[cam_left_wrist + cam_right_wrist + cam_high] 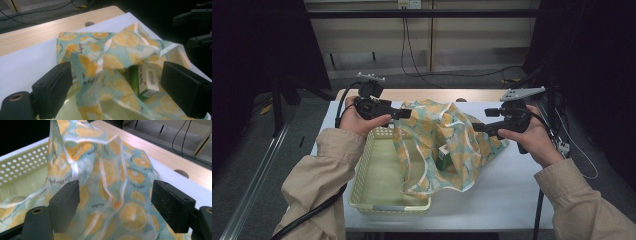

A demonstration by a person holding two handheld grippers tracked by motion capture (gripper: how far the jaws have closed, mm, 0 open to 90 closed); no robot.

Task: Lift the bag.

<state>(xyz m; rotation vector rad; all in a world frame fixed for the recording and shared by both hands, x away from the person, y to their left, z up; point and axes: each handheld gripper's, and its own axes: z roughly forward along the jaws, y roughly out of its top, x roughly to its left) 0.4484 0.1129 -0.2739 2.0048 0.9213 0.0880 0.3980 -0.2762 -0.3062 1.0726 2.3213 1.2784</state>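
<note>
Soft lemon-print bag (447,142) draped over basket (362,187) rim at 3 o'clock, half on table (512,195).
Thin, limp, slippery; best pinched at white handle strap. Left gripper (404,113) and right gripper (482,120) both wide, fabric loose between jaws. Green box (145,80) half hidden inside; other contents unclear.

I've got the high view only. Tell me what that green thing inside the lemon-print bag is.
Observer: In the left gripper view it's a green and white box with a barcode, sitting in the bag mouth.
Operator: Report the left gripper.
Observer: Left gripper is open, pads clear of the cloth.
Operator: Now the right.
Observer: Right gripper is open too, with the bag's handle strap hanging between the jaws.
</note>
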